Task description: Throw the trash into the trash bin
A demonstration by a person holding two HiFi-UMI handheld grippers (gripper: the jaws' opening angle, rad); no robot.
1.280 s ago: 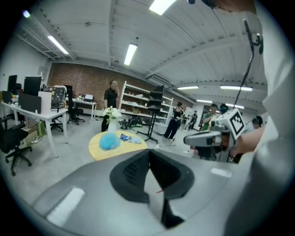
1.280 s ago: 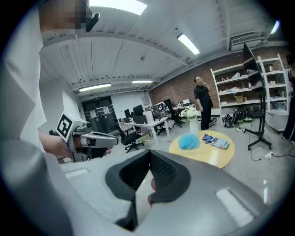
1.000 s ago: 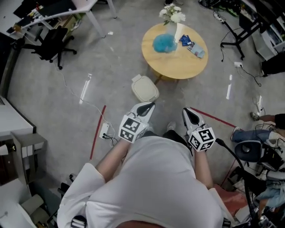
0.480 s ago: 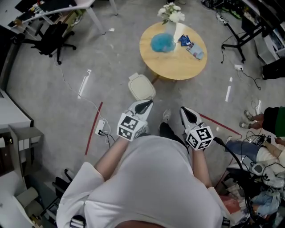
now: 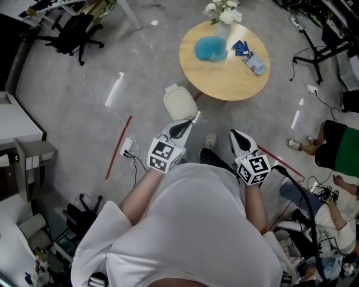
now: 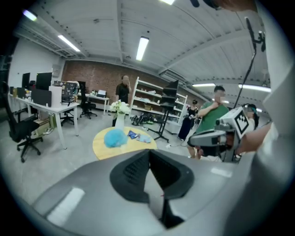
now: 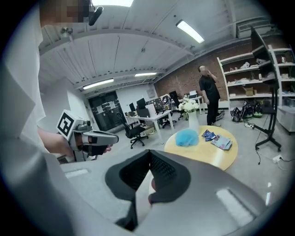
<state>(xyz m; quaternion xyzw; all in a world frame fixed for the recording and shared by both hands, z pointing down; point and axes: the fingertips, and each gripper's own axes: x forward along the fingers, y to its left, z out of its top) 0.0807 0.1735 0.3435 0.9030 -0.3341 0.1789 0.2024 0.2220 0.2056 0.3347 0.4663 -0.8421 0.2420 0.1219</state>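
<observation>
Standing at the near side, a person holds both tools low in front of the torso, aimed toward the round bench farther off. Left tongs: pads together, nothing between them. Right tongs: same, pressed together, empty. Trash bin is on the floor with its lid down, just near-left of the bench and just beyond the left tongs' tip in the head view. Trash lies on the bench, well apart from both tongs: blue crumpled wad on the left part of the top, flat packets to its right. Vase of white flowers stands at the far edge. Another person in a green top is off right.
</observation>
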